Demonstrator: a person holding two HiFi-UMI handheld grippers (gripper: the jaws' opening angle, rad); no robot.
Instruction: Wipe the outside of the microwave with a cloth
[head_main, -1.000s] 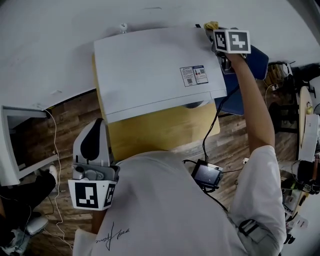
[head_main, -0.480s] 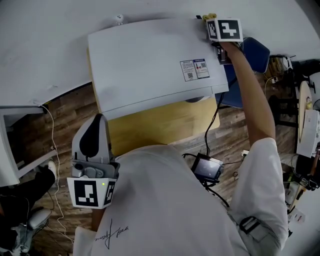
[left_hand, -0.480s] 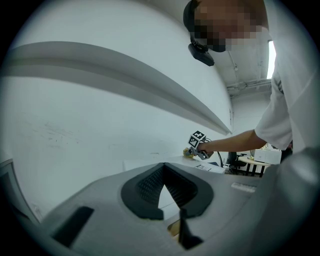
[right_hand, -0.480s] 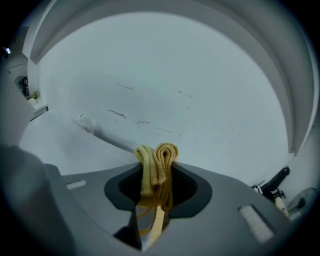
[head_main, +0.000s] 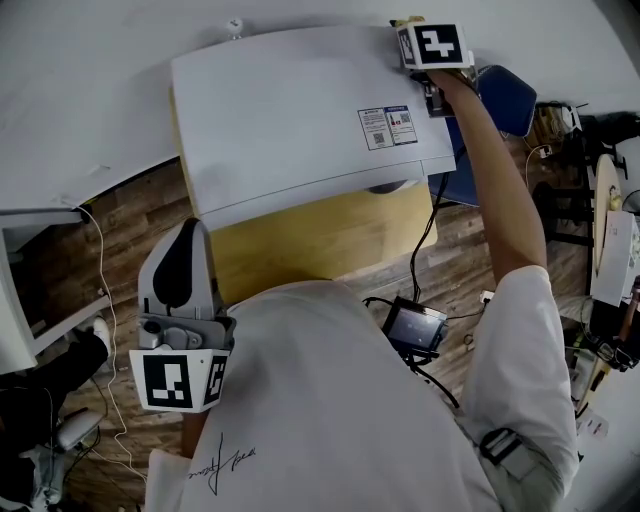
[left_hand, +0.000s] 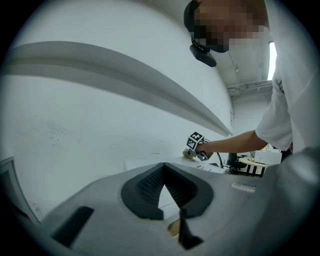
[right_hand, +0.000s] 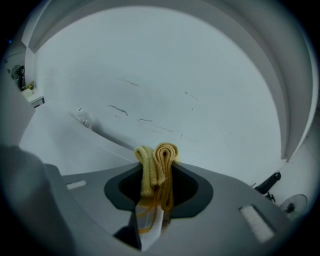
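The white microwave (head_main: 290, 120) stands on a yellow table, its flat top facing me. My right gripper (head_main: 412, 24) sits at the top's far right corner, shut on a folded yellow cloth (head_main: 402, 21) that rests against that corner. In the right gripper view the cloth (right_hand: 159, 160) stands doubled between the jaws of the right gripper (right_hand: 157, 167), with the microwave top (right_hand: 65, 145) and the white wall beyond. My left gripper (head_main: 178, 280) hangs low by my left side, away from the microwave. The left gripper (left_hand: 164, 172) has its jaws shut on nothing.
The yellow table (head_main: 320, 245) juts out in front of the microwave. A blue chair (head_main: 505, 100) stands to the right of it. A black box with cables (head_main: 412, 325) hangs near my waist. A white cabinet (head_main: 15, 290) is at the left, over a wooden floor.
My right gripper has slid the cloth farther back along the microwave top's right edge to the rear corner. The left gripper has barely moved.
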